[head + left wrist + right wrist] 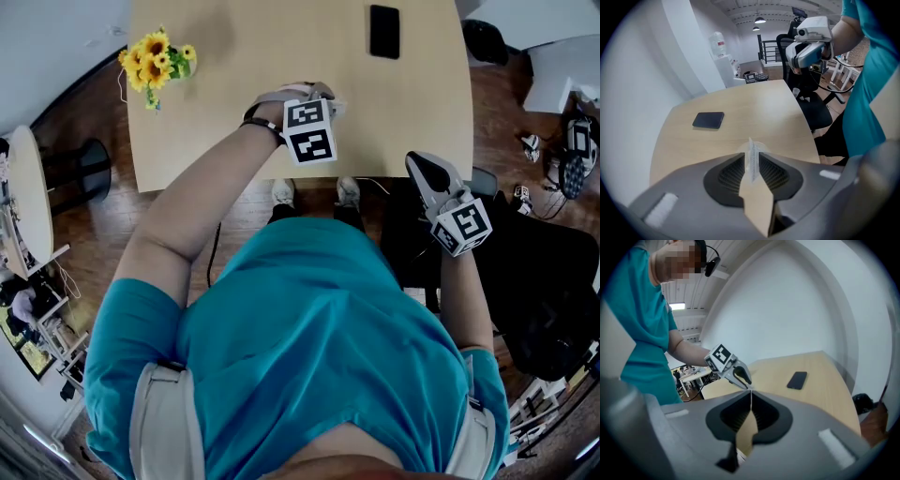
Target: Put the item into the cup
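Note:
My left gripper [314, 111] hovers over the near middle of the pale wooden table [216, 122]. In the left gripper view a thin clear strip [752, 157] stands on edge between its jaws, which are slightly apart, so the gripper [752, 153] is open around it. What the strip is I cannot tell, and I make out no cup in any view. My right gripper [419, 164] hangs off the table's front right corner, above the floor. Its jaws meet with nothing between them, so it is shut [751, 394]. It looks toward the left gripper [746, 380].
A black phone [384, 31] lies flat at the table's far side, also seen as the phone [708, 120]. A bunch of sunflowers [155, 56] stands at the far left corner. A black office chair [534, 281] is to the right of the table, with clutter on the floor beyond.

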